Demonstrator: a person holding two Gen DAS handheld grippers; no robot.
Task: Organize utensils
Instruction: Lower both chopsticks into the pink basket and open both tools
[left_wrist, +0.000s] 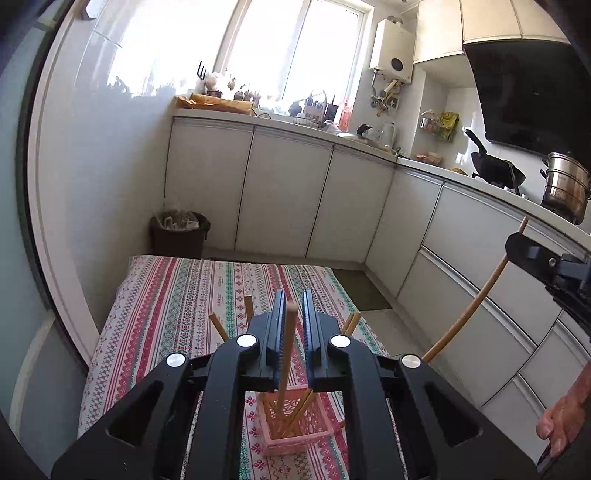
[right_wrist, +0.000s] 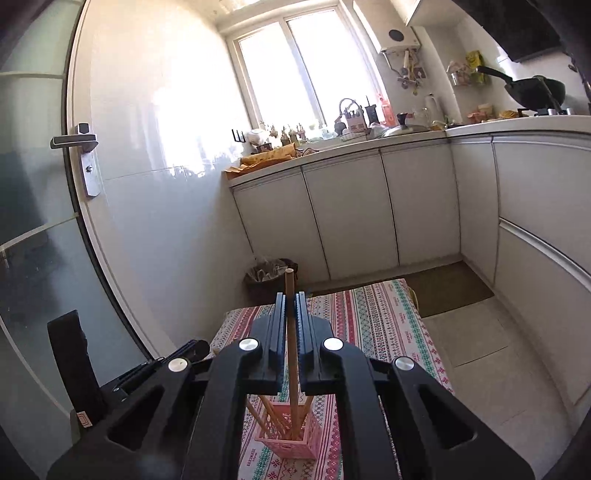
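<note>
Over the patterned cloth: we see a pink basket (right_wrist: 287, 441) standing on the worktop (right_wrist: 388, 325), with several chopsticks leaning inside it.
Left gripper (left_wrist: 293, 310): jaws narrow, a small gap each side of an upright chopstick (left_wrist: 286, 350) that stands between them with its lower end in the basket (left_wrist: 291, 432); we see no pad pressing on it.
Right gripper (right_wrist: 290, 310): jaws clamped on a single chopstick (right_wrist: 290, 332), upright, its lower end down in the basket.
Left view, right edge: the right gripper (left_wrist: 517, 240) holds its chopstick (left_wrist: 469, 314) slanted.
Beyond: white cabinets (right_wrist: 351, 206), bin (left_wrist: 179, 234) on the floor.
</note>
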